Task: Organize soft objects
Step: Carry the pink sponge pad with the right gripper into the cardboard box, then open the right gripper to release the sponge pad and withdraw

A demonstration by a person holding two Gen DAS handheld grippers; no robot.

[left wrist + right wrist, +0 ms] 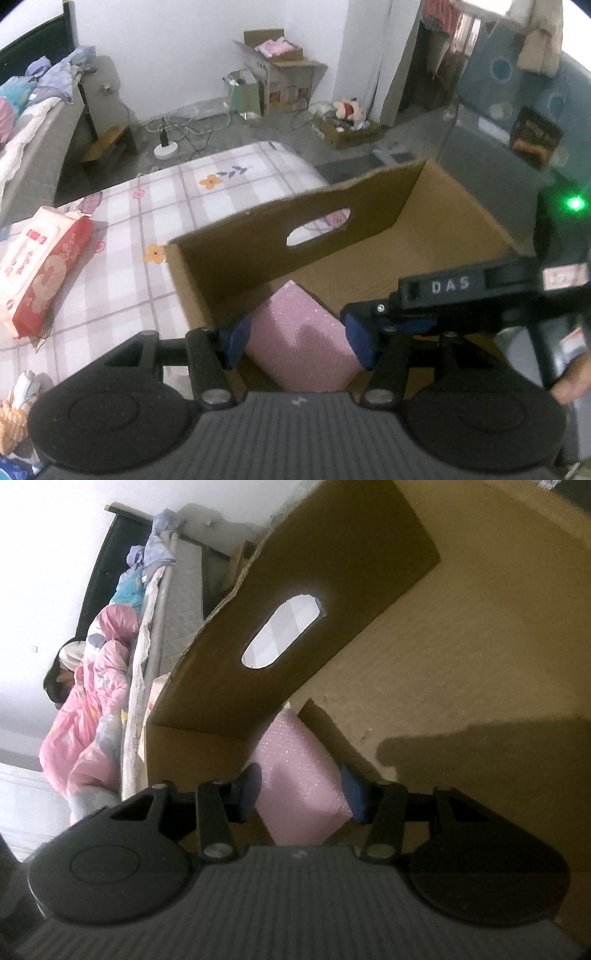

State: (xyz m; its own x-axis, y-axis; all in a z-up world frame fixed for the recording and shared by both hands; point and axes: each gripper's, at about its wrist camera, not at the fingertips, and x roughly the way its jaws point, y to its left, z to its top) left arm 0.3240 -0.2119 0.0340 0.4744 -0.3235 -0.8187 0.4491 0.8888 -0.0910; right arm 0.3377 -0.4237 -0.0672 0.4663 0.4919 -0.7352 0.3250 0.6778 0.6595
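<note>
While both grippers [299, 341] [303, 794] clamp one bubbly pink pad [301, 347], it sits inside the corrugated cardboard box [424, 236]

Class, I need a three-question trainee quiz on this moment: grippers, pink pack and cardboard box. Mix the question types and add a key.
1. True or false: the pink bubble-wrap pack lies outside the cardboard box.
2. Which item lies on the checked bedsheet left of the box? A) red-and-white wipes pack B) a shoe C) a mug
3. Fill in: the box wall has an oval ____ cutout.

Key
1. False: the pack sits inside the box, with the left gripper and the right gripper both closed on it.
2. A
3. handle
</note>
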